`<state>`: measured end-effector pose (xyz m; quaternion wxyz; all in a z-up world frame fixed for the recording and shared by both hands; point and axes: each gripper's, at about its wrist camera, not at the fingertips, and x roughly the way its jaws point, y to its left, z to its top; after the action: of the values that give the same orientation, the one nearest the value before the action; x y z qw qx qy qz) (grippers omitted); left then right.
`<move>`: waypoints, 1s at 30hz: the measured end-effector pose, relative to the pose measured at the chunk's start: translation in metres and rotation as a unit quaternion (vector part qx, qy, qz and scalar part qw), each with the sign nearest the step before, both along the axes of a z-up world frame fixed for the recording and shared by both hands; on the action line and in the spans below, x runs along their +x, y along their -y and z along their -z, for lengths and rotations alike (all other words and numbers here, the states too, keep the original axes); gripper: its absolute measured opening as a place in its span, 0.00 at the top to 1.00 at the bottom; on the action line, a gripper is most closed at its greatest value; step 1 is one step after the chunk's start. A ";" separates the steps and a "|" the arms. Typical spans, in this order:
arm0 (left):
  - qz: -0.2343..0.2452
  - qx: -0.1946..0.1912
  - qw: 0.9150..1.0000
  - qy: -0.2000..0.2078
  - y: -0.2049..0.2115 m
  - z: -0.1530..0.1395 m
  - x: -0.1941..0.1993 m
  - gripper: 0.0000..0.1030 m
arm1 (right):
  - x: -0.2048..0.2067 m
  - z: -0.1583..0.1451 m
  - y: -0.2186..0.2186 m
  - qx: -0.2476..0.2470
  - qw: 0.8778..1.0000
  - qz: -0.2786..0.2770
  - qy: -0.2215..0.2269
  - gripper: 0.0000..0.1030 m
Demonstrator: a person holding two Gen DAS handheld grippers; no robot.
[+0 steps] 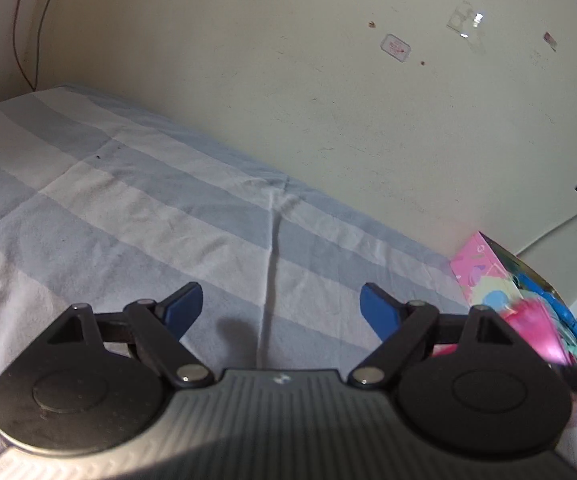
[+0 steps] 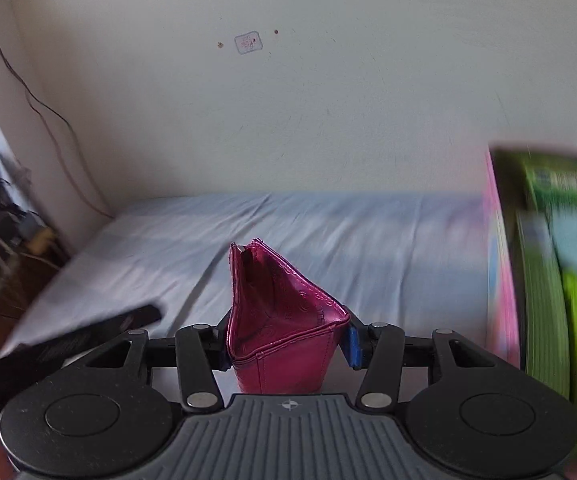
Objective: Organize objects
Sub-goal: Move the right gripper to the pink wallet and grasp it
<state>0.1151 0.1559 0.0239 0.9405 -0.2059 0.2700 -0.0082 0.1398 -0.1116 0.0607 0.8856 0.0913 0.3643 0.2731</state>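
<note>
My right gripper (image 2: 287, 346) is shut on a shiny magenta wallet (image 2: 280, 320) and holds it upright above the bed. Its blue pads (image 2: 352, 346) press the wallet's lower sides. The wallet also shows as a pink blur in the left wrist view (image 1: 528, 328), at the right edge. My left gripper (image 1: 280, 308) is open and empty above the striped bedsheet (image 1: 128, 208), its blue pads (image 1: 184, 308) wide apart.
A pink patterned box (image 1: 480, 272) with blue items stands at the bed's far right by the wall. A green and pink stack of boxes (image 2: 548, 280) is close on the right, blurred. Black cables and clutter (image 2: 0, 216) lie left of the bed.
</note>
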 end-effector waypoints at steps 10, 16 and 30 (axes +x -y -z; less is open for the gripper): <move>0.207 0.016 0.977 0.055 0.064 -0.002 -0.026 0.16 | -0.117 0.036 0.131 0.153 0.979 0.121 -0.054 0.44; 0.303 0.040 0.950 0.070 0.119 -0.012 -0.064 0.16 | -0.159 0.029 0.164 0.062 0.980 0.186 0.034 0.38; 0.373 0.055 0.923 0.072 0.148 -0.006 -0.110 0.22 | -0.206 0.030 0.159 -0.011 0.989 0.097 0.109 0.56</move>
<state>0.0054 0.0084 0.0300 0.8962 -0.0368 0.2590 -0.3584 -0.0664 -0.2709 0.0312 0.9434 0.0860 0.2576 0.1901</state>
